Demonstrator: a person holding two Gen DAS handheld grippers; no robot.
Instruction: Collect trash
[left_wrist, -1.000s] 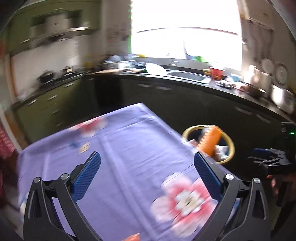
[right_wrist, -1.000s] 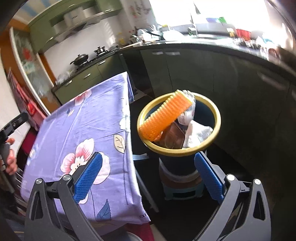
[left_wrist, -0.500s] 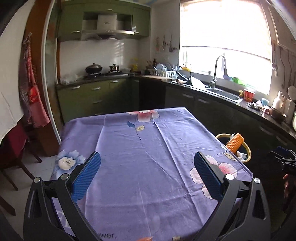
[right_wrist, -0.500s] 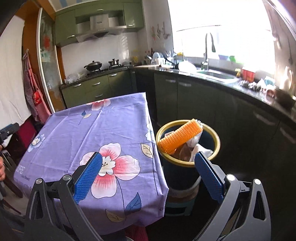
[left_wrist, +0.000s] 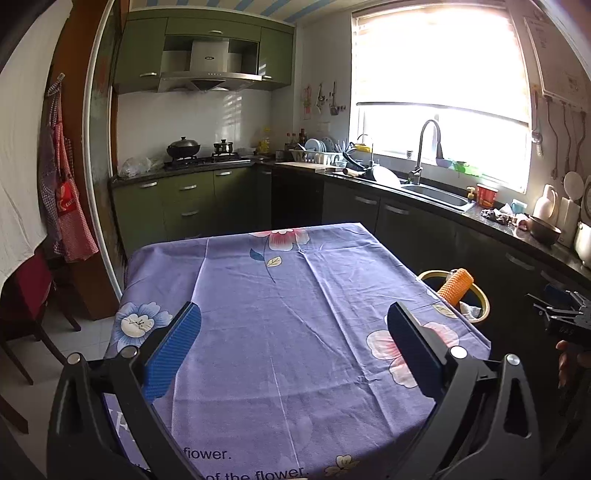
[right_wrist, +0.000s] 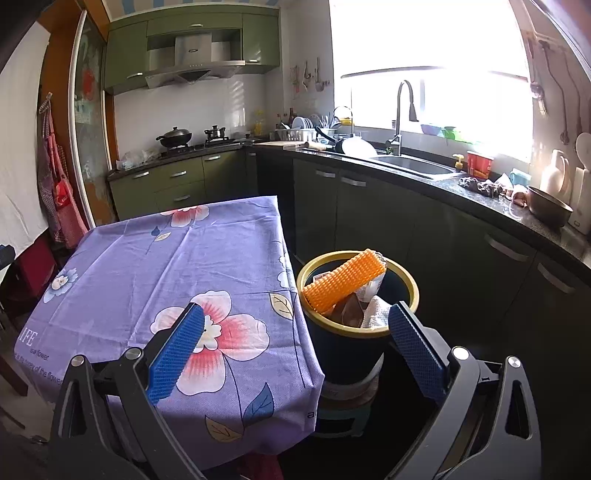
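A dark bin with a yellow rim (right_wrist: 412, 288) stands on a stool right of the table. In it lie an orange ribbed piece (right_wrist: 345, 280), brown wrapping and white crumpled paper (right_wrist: 375, 312). The bin also shows in the left wrist view (left_wrist: 484, 301) past the table's right edge. My right gripper (right_wrist: 295, 350) is open and empty, held back from the bin and the table corner. My left gripper (left_wrist: 293, 347) is open and empty above the near part of the purple flowered tablecloth (left_wrist: 288, 302). The right gripper also shows at the left wrist view's right edge (left_wrist: 561, 314).
Dark kitchen cabinets and a counter with a sink (right_wrist: 413, 166) run behind and to the right of the bin. Green cabinets with a stove (left_wrist: 199, 158) stand beyond the table. A red chair (left_wrist: 26, 291) and hanging aprons are on the left.
Both grippers have pulled back and risen away from the table and bin, so both look smaller and farther. The jaws stay open and empty. The trash in the bin has not moved.
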